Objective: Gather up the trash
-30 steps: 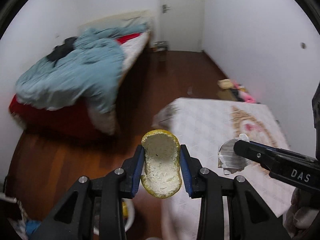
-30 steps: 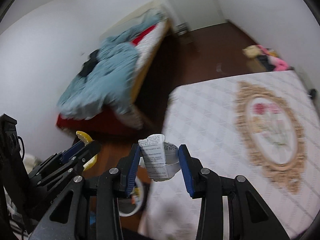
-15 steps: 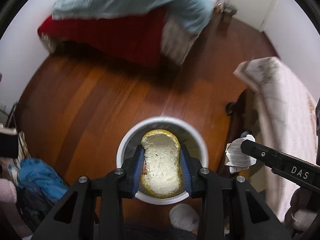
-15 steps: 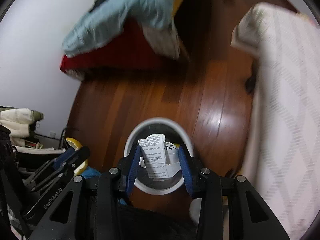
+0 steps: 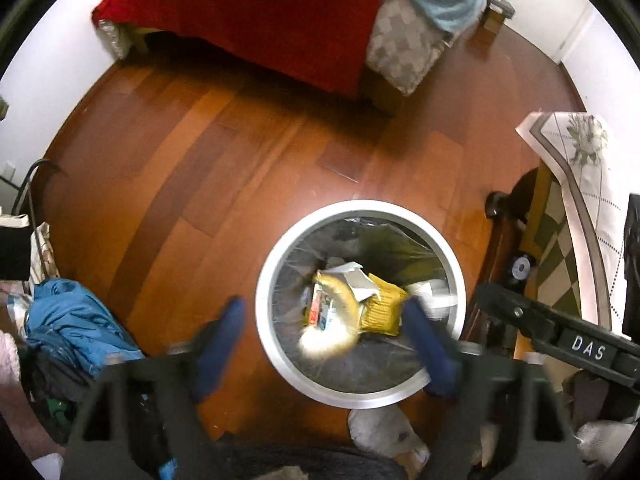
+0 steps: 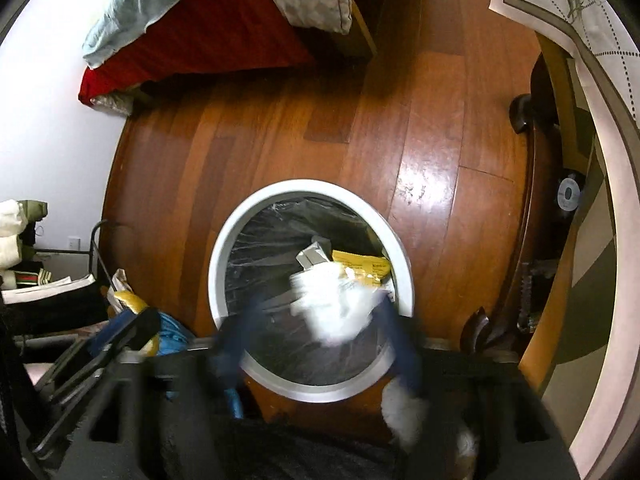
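Note:
A round white trash bin (image 5: 264, 320) with a clear liner stands on the wooden floor, holding yellow packaging (image 5: 380, 304) and paper. My left gripper (image 5: 324, 328) is open above it, and the yellow fruit peel (image 5: 324, 342) is a blur falling between its fingers. The bin also shows in the right wrist view (image 6: 224, 248). My right gripper (image 6: 316, 332) is open over it, and the crumpled white paper (image 6: 336, 312) is a blur dropping free.
A bed with a red sheet (image 5: 260, 16) and light blue blanket lies beyond the bin. A table with a white patterned cloth (image 5: 588, 184) and dark wooden leg stands to the right. Blue clothing (image 5: 68, 320) is piled at the left. Slippered feet are below.
Both grippers have opened above the bin. The peel has left the left gripper and the crumpled paper has left the right; both are falling into the bin.

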